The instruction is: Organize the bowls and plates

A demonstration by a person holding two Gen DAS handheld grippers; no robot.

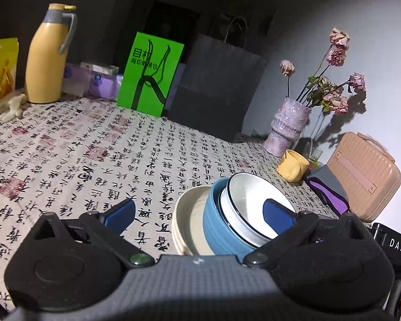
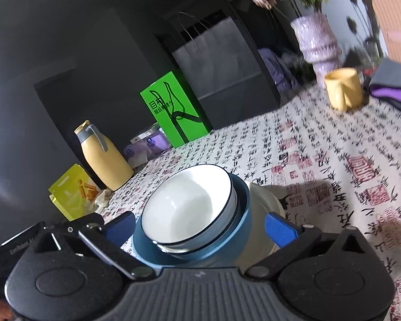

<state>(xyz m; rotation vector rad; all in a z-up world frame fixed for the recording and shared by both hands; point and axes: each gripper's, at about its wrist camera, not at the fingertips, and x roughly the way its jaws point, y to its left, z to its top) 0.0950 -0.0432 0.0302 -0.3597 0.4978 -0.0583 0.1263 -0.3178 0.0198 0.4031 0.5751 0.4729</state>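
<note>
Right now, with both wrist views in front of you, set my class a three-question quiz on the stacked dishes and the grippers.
1. Multiple choice: What sits inside the blue bowl? A) a yellow mug B) a white bowl with a dark rim C) a glass
2. True or false: The left gripper is shut on the blue bowl.
3. Fill in: The stacked bowls rest in a ____-coloured plate.

Key
1. B: the white bowl is nested in the blue one; the yellow mug stands apart near the vase.
2. False: it stands open, as does the right gripper.
3. cream
</note>
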